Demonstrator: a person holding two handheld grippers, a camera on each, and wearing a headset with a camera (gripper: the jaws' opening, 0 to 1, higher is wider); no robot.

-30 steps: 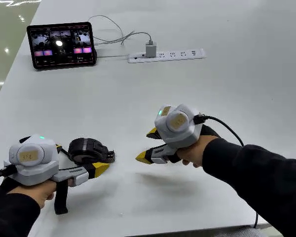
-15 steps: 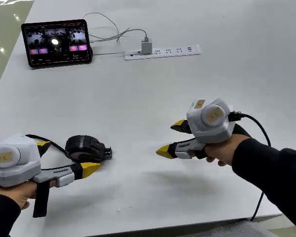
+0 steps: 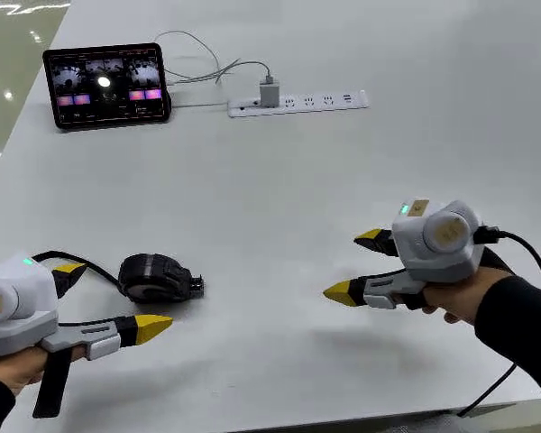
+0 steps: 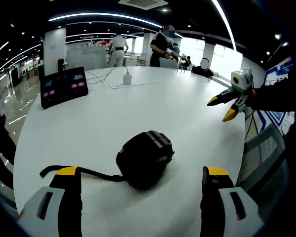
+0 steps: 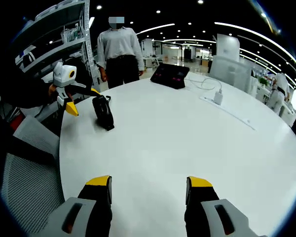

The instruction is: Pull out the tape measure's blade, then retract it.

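Both my tools have drawn away from the black tape measure [image 3: 153, 277]. Left tool [image 3: 111, 296] is spread, the case just ahead between its jaws, untouched on the tabletop [image 3: 279, 180]. Right tool [image 3: 355, 264] is spread, well apart. Blade looks housed; whether the pull is finished or unstarted, I cannot tell.

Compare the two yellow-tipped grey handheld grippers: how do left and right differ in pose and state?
The left gripper is close to the black round tape measure, which lies just ahead between its jaws. The right gripper is well away from it, over bare white table. The left gripper points toward the person's right and the right gripper toward their left, so they face each other. Shared: both are open and neither holds anything.
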